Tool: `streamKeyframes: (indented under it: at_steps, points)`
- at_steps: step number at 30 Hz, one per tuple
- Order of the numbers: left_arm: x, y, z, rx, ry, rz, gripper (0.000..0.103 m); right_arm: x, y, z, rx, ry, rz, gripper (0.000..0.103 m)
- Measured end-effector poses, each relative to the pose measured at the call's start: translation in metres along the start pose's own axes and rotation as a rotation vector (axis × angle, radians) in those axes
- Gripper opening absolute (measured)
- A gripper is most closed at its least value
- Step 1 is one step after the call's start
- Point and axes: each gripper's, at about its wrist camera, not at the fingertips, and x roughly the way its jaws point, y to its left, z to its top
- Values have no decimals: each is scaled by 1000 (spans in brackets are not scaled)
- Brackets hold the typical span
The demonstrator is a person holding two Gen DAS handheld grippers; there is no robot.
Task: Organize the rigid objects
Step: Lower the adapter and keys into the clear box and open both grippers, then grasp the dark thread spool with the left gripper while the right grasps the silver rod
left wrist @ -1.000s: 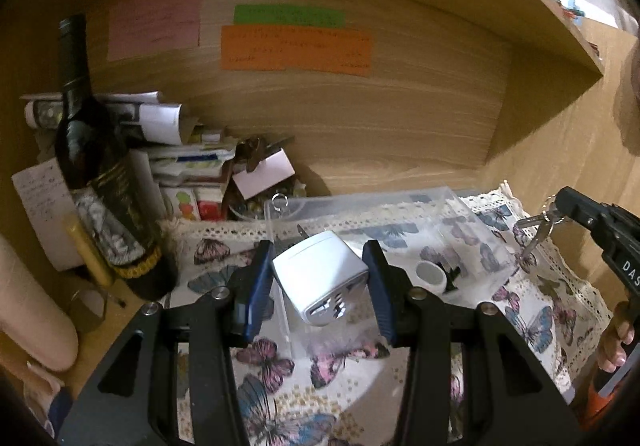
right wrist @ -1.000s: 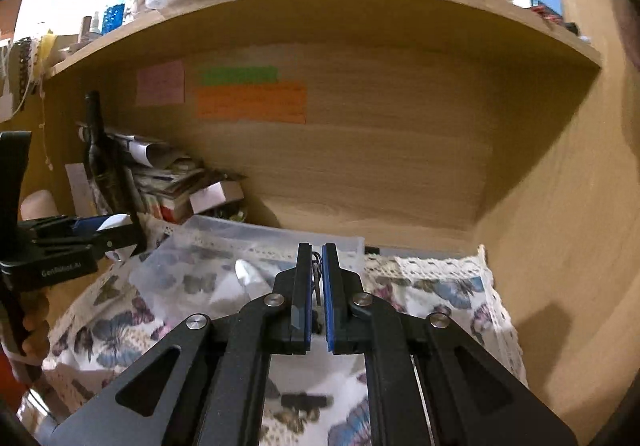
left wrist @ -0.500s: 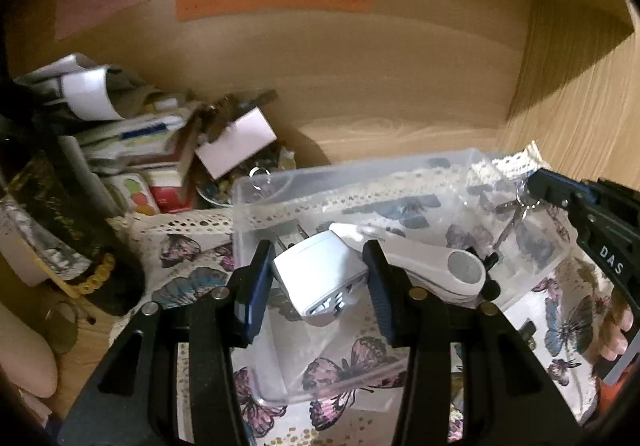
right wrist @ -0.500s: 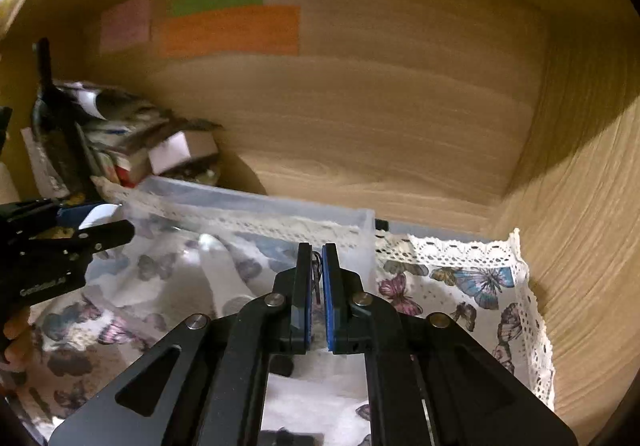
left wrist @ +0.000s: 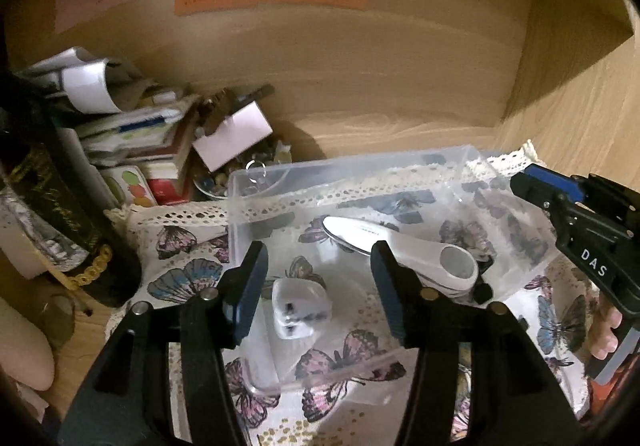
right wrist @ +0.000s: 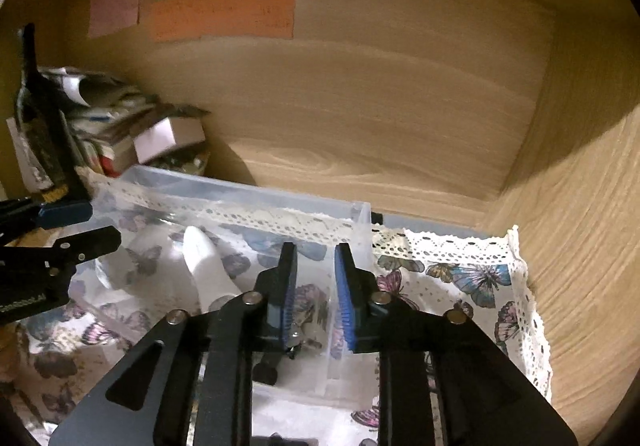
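- The clear bin [left wrist: 360,182] sits on the butterfly cloth [left wrist: 180,242] in the wooden shelf nook, under both hand-held grippers.
- The white handled tool [left wrist: 400,246] lies flat in the bin, its long axis running from back-left to front-right, the round end toward the right hand-held gripper [left wrist: 536,186].
- The left hand-held gripper [left wrist: 316,286] hangs above the bin's near-left part, fingers wide apart and empty; the white charger [left wrist: 298,310] lies in the bin just below and between them.
- The right hand-held gripper, in its own view [right wrist: 316,286], has its fingers apart too; the keys [right wrist: 296,342] lie in the bin below its left finger, by the bin's right wall.
- Judgement: both things look dropped in; each gripper is nearest its own, and lifting straight up clears the walls.
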Motion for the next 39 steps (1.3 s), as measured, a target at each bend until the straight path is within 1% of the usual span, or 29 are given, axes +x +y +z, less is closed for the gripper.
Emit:
streamKeyframes:
  at_steps: [2,4,6,11,13,16,18,22,25,27,30,36,39]
  points:
    - [-10,0,0,3,-17,4,59,-13,-1,0,3,-19,11,29]
    - [-23,1,-2,11,-39,11,66,-25,-1,-1,6,-41,18,35]
    - [-34,2,-6,12,-53,15,71,-38,0,-4,5,-64,29,40]
    - [-57,0,-24,18,-59,12,80,-69,5,-22,12,-93,48,58]
    - [-65,-3,-34,27,-61,18,83,-76,9,-30,13,-93,51,60]
    - [-73,-6,-51,35,-50,16,84,-87,17,-48,16,-84,54,60]
    - [-78,-7,-63,34,-35,1,85,-93,21,-59,22,-73,63,60]
    - [-84,-9,-86,38,-8,-12,86,-98,31,-84,37,-34,74,62]
    - [-85,-11,-105,53,19,-12,86,-98,37,-102,55,4,79,62]
    - [-84,-14,-117,67,39,-9,86,-97,42,-114,69,36,101,62]
    - [-82,-17,-133,73,66,-23,86,-94,50,-130,67,79,128,62]
    - [-73,-22,-158,59,126,-57,86,-83,60,-155,60,156,147,61]
    - [-68,-26,-164,59,150,-78,86,-78,58,-162,62,182,150,61]
